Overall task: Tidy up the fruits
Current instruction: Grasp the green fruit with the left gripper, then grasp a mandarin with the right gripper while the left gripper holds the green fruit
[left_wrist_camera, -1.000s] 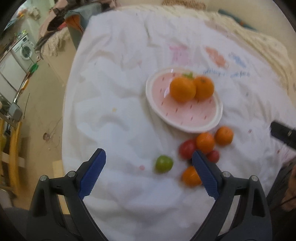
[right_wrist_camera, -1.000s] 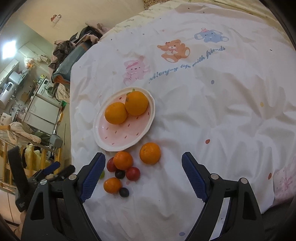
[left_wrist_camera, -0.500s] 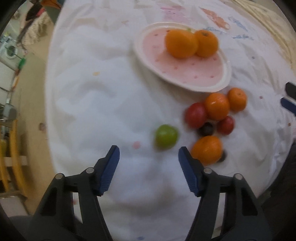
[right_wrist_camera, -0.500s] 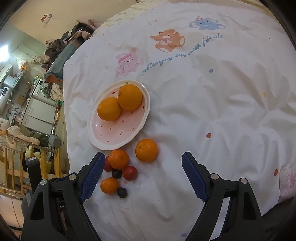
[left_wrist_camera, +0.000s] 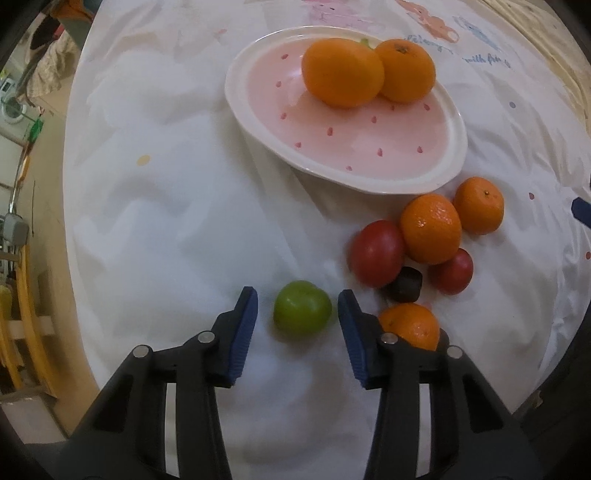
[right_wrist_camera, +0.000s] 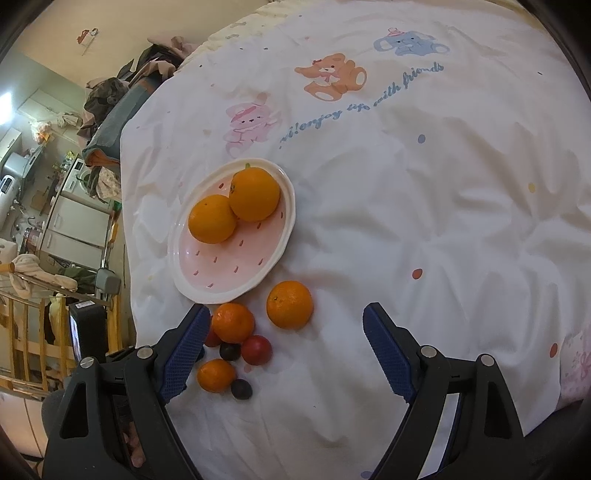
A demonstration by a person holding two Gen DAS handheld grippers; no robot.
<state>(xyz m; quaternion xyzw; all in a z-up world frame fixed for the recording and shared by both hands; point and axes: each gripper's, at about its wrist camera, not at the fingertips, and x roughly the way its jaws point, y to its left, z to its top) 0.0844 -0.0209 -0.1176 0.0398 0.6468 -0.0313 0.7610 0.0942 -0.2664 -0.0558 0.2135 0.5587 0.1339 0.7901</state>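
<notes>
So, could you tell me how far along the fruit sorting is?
Done: two oranges sit on the pink plate. In hand: the left gripper is closing around the green fruit, not yet pressing it. Left: the loose cluster beside the plate; the right gripper is open.

a white bedsheet (right_wrist_camera: 424,221) printed with cartoon animals and blue script covers the bed. left of it, a beige wall (right_wrist_camera: 122,33), a heap of clothes (right_wrist_camera: 122,96), white cabinets (right_wrist_camera: 77,225) and a wooden rail (right_wrist_camera: 22,332) stand on the tan floor (left_wrist_camera: 48,229).
</notes>
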